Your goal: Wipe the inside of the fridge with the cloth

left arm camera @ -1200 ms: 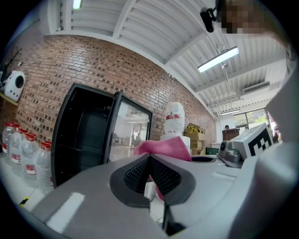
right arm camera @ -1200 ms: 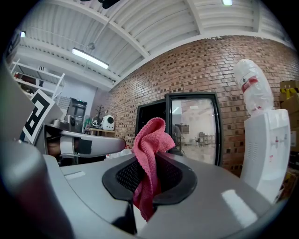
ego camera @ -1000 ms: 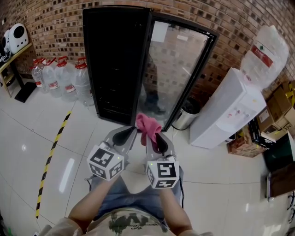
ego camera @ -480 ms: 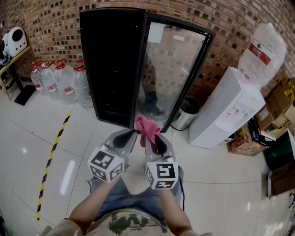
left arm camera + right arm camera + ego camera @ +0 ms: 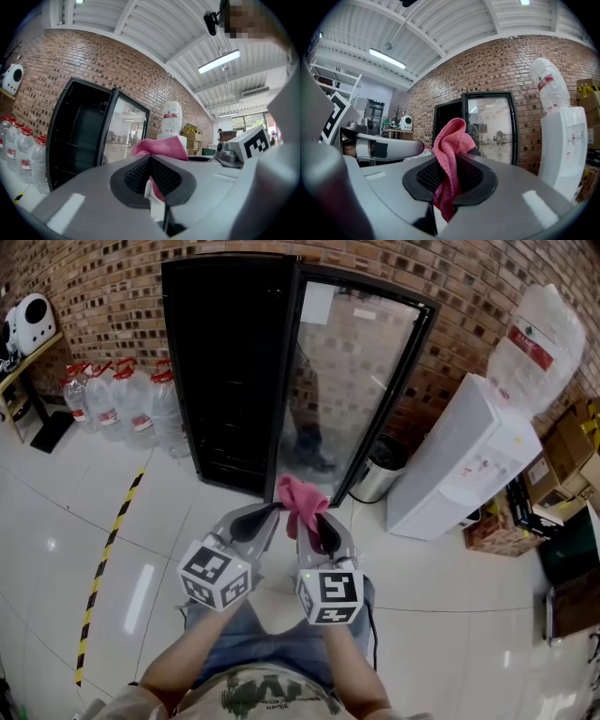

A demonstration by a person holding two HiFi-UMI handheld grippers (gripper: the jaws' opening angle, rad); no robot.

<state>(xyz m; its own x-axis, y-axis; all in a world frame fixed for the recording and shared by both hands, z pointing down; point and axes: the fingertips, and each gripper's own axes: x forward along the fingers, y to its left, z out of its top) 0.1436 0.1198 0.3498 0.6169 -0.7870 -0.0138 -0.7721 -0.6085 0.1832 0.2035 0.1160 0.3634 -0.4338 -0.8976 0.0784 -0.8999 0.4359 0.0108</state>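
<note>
The black fridge [image 5: 230, 371] stands open ahead, dark inside, its glass door [image 5: 352, 381] swung out to the right. A pink cloth [image 5: 300, 495] sticks up from my right gripper [image 5: 314, 521], which is shut on it; in the right gripper view the cloth [image 5: 450, 140] hangs folded between the pads. My left gripper [image 5: 253, 518] is beside it on the left, shut with nothing held. In the left gripper view its pads meet [image 5: 151, 161] and the cloth [image 5: 159, 146] shows behind them. Both grippers are at waist height, well short of the fridge [image 5: 77, 136].
A white water dispenser [image 5: 469, 460] with a bottle [image 5: 544, 338] on top stands right of the door, and a metal bin [image 5: 380, 470] sits at the door's foot. Several water bottles [image 5: 122, 399] line the wall on the left. Yellow-black tape [image 5: 108, 549] runs across the floor. Cardboard boxes [image 5: 562, 460] are stacked far right.
Almost nothing: the fridge has shifted slightly left in the head view. Both grippers and the cloth keep the same pose.
</note>
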